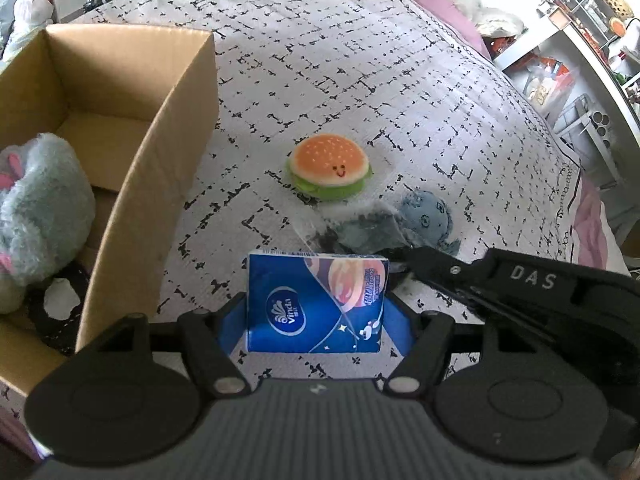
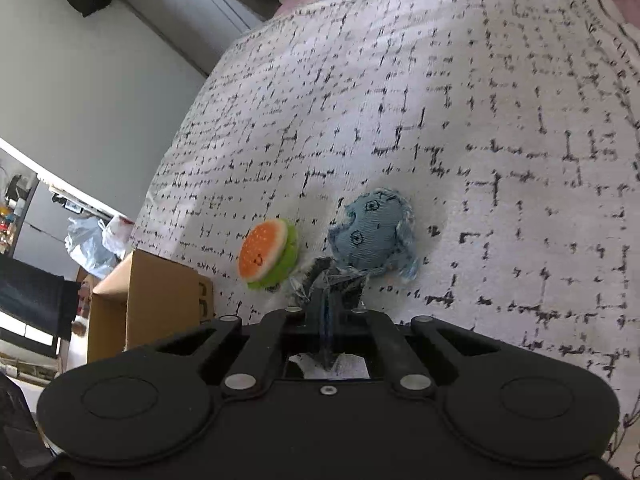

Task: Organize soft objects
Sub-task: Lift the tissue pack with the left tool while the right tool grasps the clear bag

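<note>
My left gripper (image 1: 316, 312) is shut on a blue Vinda tissue pack (image 1: 316, 300) and holds it over the bedspread, just right of an open cardboard box (image 1: 160, 140). A fluffy grey plush (image 1: 40, 216) lies in the box. A burger plush (image 1: 329, 171) and a blue denim plush (image 1: 426, 212) lie on the bed beyond. My right gripper (image 2: 326, 308) is shut on a clear plastic wrapper (image 2: 328, 280) in front of the denim plush (image 2: 376, 236); the burger plush (image 2: 268, 254) is to its left. The right gripper also shows in the left wrist view (image 1: 408, 256).
The bed has a white quilt with black dashes (image 1: 360, 60). Cluttered shelves (image 1: 580, 40) stand at the right of the bed. The box also shows in the right wrist view (image 2: 148, 300), with plastic bags (image 2: 96, 240) behind it.
</note>
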Tool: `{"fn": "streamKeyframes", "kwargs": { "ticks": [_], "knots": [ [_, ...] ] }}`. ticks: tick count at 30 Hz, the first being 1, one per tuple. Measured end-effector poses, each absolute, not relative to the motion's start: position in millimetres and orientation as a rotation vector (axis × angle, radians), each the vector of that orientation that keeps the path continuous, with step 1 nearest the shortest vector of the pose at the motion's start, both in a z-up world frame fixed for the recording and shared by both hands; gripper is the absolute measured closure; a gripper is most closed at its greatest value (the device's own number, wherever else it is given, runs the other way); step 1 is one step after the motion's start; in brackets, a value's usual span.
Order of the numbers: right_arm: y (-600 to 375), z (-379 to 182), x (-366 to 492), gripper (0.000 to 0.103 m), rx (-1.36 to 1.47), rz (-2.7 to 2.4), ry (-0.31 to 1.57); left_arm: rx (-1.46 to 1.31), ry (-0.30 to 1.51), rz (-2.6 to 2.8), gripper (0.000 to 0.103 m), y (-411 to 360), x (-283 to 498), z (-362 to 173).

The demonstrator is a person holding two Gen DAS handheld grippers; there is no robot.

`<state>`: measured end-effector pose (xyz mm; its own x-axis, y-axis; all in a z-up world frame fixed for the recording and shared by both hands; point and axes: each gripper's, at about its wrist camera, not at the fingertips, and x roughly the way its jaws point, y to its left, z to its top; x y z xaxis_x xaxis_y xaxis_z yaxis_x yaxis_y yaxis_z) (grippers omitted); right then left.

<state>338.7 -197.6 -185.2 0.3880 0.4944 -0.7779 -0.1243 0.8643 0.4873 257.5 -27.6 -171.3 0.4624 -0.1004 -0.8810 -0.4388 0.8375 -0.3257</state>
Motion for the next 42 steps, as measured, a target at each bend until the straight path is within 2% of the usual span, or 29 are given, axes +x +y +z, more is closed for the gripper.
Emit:
{"fn": "streamKeyframes", "kwargs": {
  "ticks": [15, 20, 21, 22, 23, 24, 25, 33, 35, 36, 40, 42],
  "knots": [
    [-228.1, -141.7, 303.0, 0.103, 0.456, 0.385, 1.012, -0.551, 1.029, 0.182, 0.033, -26.1, 237.9, -124.5],
    [-230.9, -153.9, 311.7, 0.100, 0.474, 0.341, 1.076, -0.548, 1.012, 0.176, 0.033, -21.3, 230.8, -113.4],
    [-228.8, -157.1, 314.0, 0.091, 0.456, 0.329, 1.085, -0.546, 1.008, 0.177, 0.033, -20.8, 229.8, -112.2],
    [-225.6, -158.9, 313.5, 0.067, 0.433, 0.320, 1.085, -0.545, 1.004, 0.178, 0.033, -19.7, 228.7, -111.1],
    [-222.5, -161.3, 314.9, 0.049, 0.415, 0.310, 1.084, -0.546, 1.002, 0.181, 0.033, -18.2, 228.3, -110.6],
    [-220.2, -164.0, 316.5, 0.022, 0.411, 0.291, 1.087, -0.548, 1.000, 0.183, 0.033, -16.8, 228.2, -110.1],
    [-219.9, -165.2, 316.1, 0.020, 0.413, 0.277, 1.081, -0.550, 0.999, 0.185, 0.033, -14.9, 228.6, -109.7],
    [-209.4, -195.4, 328.3, 0.021, 0.391, 0.224, 1.169, -0.563, 0.980, 0.198, 0.033, -1.4, 229.0, -104.7],
    [-205.7, -198.6, 328.8, 0.035, 0.371, 0.228, 1.169, -0.564, 0.979, 0.200, 0.033, 1.2, 228.9, -103.8],
    [-203.8, -200.5, 328.4, 0.063, 0.363, 0.240, 1.173, -0.566, 0.978, 0.201, 0.033, 2.3, 228.4, -103.3],
    [-199.7, -196.1, 322.8, 0.072, 0.339, 0.270, 1.159, -0.565, 0.976, 0.199, 0.033, 5.1, 227.5, -100.7],
    [-199.5, -190.1, 317.7, 0.073, 0.323, 0.263, 1.147, -0.565, 0.973, 0.196, 0.033, 6.4, 226.4, -98.7]
  ]
}}
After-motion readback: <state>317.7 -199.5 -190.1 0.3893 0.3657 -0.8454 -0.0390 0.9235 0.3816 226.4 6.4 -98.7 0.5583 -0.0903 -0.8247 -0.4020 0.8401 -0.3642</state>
